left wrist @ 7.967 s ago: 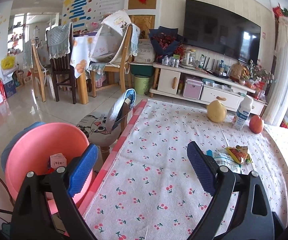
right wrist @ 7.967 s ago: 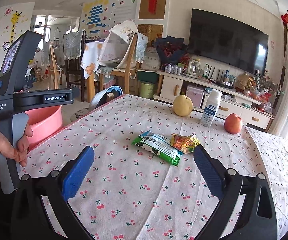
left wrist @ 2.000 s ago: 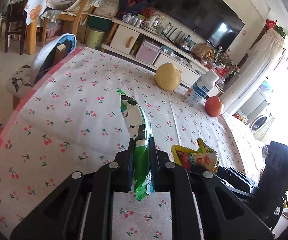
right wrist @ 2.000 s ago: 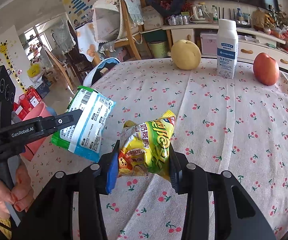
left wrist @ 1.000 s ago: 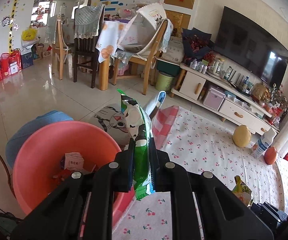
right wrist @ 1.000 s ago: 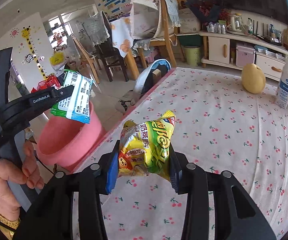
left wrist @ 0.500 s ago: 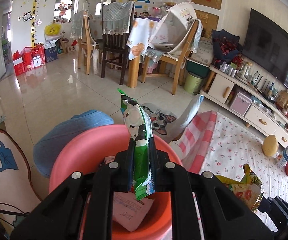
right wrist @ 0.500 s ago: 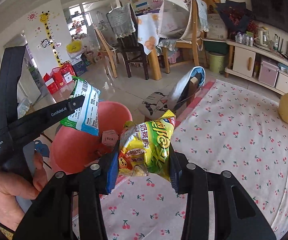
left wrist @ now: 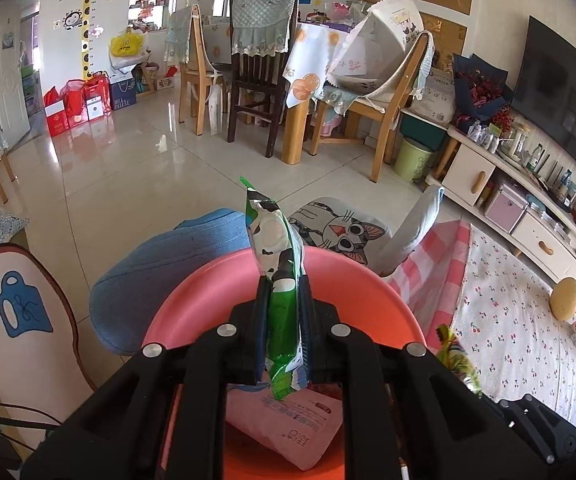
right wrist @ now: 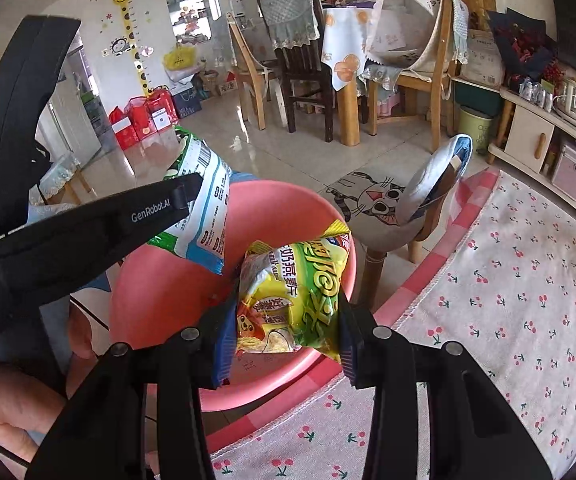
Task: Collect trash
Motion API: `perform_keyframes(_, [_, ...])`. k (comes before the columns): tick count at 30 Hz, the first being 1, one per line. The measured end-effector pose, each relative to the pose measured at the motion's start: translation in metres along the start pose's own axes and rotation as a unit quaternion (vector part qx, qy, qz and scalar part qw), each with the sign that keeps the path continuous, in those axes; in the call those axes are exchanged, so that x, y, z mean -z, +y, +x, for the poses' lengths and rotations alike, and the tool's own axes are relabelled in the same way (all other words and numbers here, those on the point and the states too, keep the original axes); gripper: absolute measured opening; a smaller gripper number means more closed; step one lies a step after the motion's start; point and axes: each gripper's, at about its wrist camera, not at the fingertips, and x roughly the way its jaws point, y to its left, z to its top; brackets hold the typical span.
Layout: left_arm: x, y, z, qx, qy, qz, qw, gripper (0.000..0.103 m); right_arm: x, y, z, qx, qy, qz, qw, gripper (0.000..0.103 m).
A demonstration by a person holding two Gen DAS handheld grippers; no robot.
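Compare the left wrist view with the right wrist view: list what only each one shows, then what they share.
Only the left wrist view: the pink paper packet lying inside the pink basin, and the pear on the cherry tablecloth.

Only the right wrist view: the person's hand on the left gripper's handle, and the barcode side of the green wrapper.

Both: the basin, the green wrapper clamped in the left gripper, the yellow snack bag clamped in the right gripper, the cat cushion chair.
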Motion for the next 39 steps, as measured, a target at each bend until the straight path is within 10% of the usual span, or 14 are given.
perform_keyframes(6, [-0.001,0.0,0.0,-0.02,-0.006,0.013,0.9997,0.017,0.005,0.002,0.012,0.009,0.009,-0.004,1.0,0.054])
perform_keyframes(19, [0.0,-0.019,-0.01,-0.012,-0.027,0.038,0.9988,0.078,0.023,-0.029,-0.022,0.059,-0.031,0.039,0.997,0.087])
perform_keyframes(39, [0.026,-0.112,-0.078,0.132,-0.108,0.109,0.9793,0.099,0.089,-0.116,-0.146,0.228,-0.099,0.122,0.961,0.089])
